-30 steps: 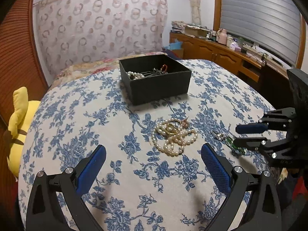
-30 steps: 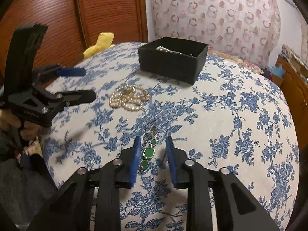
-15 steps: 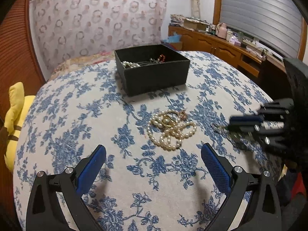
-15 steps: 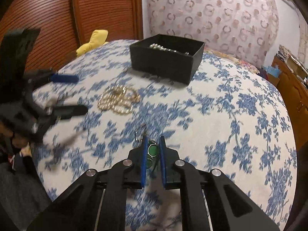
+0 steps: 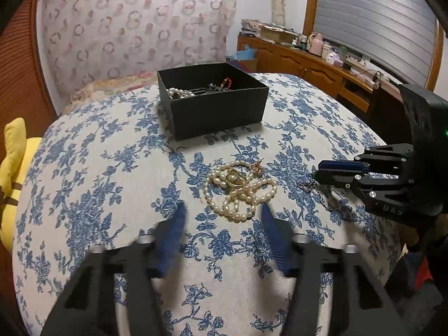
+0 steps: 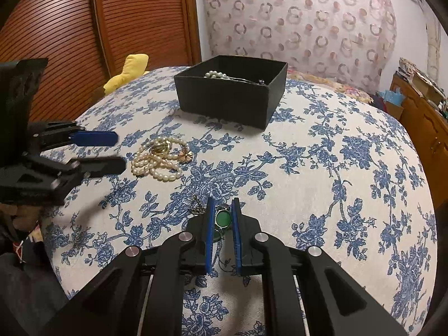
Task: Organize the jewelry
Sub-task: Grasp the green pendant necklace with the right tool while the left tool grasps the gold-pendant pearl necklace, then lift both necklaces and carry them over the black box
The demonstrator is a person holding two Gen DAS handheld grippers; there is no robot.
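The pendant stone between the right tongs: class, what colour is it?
Green. The pendant stone sits between the right tongs, clearest in the right wrist view.

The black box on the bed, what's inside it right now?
Inside the black box: a pearl strand at its left, plus a tangle of thin dark chains with red beads. The near wall hides the floor and anything lying low.

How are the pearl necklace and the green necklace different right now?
The pearl necklace is creamy white beads; the green necklace has flat green stones. The pearls lie free in a heap on the tablecloth; the green one sits between the right tongs, which have nearly closed on it. Both are outside the black box.
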